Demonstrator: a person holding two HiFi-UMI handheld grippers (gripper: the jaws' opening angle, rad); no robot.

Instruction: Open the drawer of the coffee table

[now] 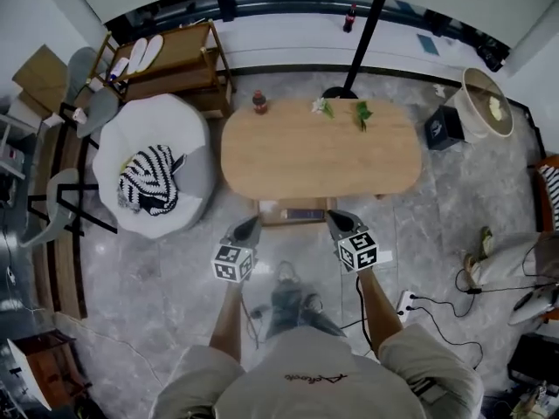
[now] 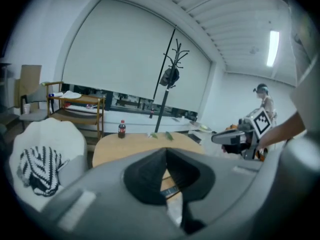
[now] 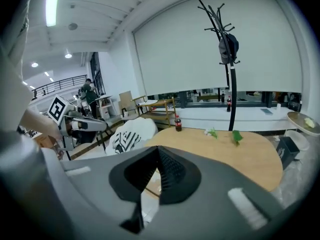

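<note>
The coffee table stands in front of the person on a polished stone floor. Its oval wooden surface carries a cola bottle and two small sprigs at the far edge. The drawer sits under the middle of the near edge and sticks out a little toward the person. A dark flat object lies inside it, so it looks at least partly open already.

The left tongs and right tongs hang just beside the drawer's two front corners, touching nothing. Both pairs are closed and empty, with the ridged pads pressed together in each gripper view.

The drawer looks like a shallow wooden box, stiff, fairly light and not fragile. It should slide straight out on its runners. No knob or handle can be made out, so the likely hold is the top lip of the front panel, pinched near each corner, or hooked from inside. Either way the tongs would first have to open. An even pull on both sides should keep the box from skewing and jamming. The table looks light and the floor smooth, so a hard tug could drag the whole table or topple the bottle.
</note>
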